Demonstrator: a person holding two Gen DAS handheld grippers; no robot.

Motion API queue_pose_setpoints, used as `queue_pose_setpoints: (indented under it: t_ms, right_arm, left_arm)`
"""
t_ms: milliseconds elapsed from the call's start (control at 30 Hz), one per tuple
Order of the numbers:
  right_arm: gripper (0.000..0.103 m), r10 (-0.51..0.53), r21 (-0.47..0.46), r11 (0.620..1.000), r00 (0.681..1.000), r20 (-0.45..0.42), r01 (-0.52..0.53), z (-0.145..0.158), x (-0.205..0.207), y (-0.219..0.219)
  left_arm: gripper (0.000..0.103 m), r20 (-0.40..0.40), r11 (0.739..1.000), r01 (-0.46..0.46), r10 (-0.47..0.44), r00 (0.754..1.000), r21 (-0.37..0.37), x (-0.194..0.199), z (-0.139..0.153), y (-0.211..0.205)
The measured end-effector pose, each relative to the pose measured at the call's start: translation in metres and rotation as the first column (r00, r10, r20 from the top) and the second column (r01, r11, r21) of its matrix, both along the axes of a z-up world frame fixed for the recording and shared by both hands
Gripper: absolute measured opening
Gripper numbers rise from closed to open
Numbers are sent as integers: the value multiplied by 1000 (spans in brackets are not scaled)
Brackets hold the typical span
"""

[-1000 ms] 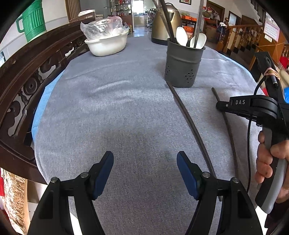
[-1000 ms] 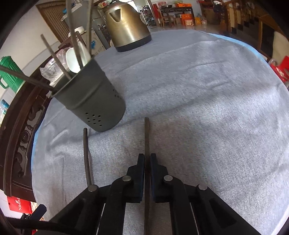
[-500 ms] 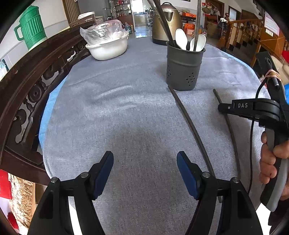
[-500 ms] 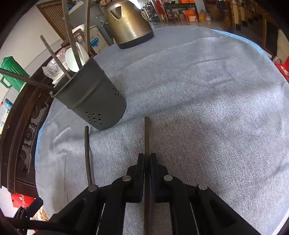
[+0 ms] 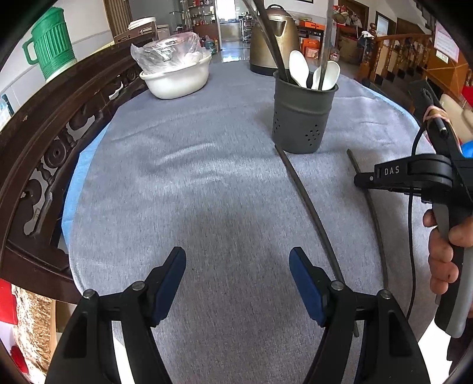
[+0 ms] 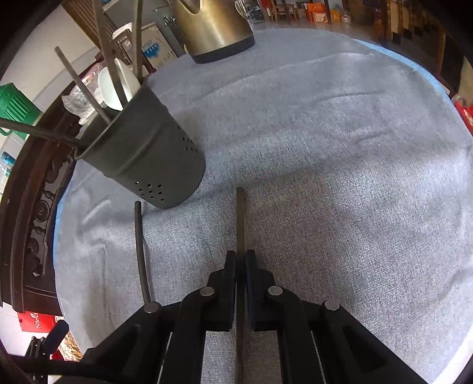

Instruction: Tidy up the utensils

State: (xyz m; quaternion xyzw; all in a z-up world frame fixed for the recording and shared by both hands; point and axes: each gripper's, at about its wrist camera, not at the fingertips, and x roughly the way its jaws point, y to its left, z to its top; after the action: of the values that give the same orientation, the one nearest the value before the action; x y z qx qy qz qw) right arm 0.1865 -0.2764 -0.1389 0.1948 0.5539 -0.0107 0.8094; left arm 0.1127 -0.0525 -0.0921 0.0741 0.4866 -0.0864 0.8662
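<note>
Right gripper [image 6: 241, 260] is clamped on a chopstick [image 6: 240, 218], pads pinching it partway along, tip sticking out toward 12 o'clock. Can't tell whether that tip is off the cloth [image 6: 340, 165] or resting on it.

Left gripper [image 5: 238, 283] is wide apart with nothing between the pads, hovering over bare cloth.

Holder [image 6: 147, 165] sits at 10 o'clock from the right gripper's tips, already stuffed with chopsticks and white spoons. Second chopstick [image 6: 140, 251] lies flat on the cloth at 9 o'clock, far end just beside the holder's base.

Risks as I see them:
- Thin stick, narrow pinch: it can pivot or slip between the pads on the lift and droop.
- Long free end swings wide; it could clip the holder wall or the sticks leaning out of it and tip the lot.
- Crowded rim: the tip may catch on a spoon and not drop in.
- Kettle [image 6: 215, 26] at 12 o'clock is well apart, low concern.
- Loose chopstick near the holder's base could get knocked and roll.
</note>
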Motion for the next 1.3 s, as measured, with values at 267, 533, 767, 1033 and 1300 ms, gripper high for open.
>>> queue_pose_setpoints:
  t_ms: [267, 533, 767, 1033, 1300]
  right_arm:
    - [8, 9, 0, 1000, 1000, -13, -9, -1, 12, 2]
    - [8, 0, 65, 998, 1000, -19, 1, -4, 15, -15]
    - [7, 15, 54, 998, 1000, -13, -14, -5, 6, -19]
    - [7, 19, 61, 998, 1000, -8, -19, -4, 3, -16]
    - [7, 25, 57, 998, 1000, 2, -25, -1, 2, -18]
  left_arm:
    - [73, 14, 999, 18, -17, 1000, -41, 31, 11, -8]
    - [73, -52, 993, -1, -5, 999, -115, 69, -3, -9]
    - [73, -69, 990, 32, -42, 997, -136, 79, -8, -22]
    - [64, -123, 986, 50, -70, 990, -159, 101, -26, -40]
    - [48, -140, 981, 81, -107, 984, -177, 104, -43, -49]
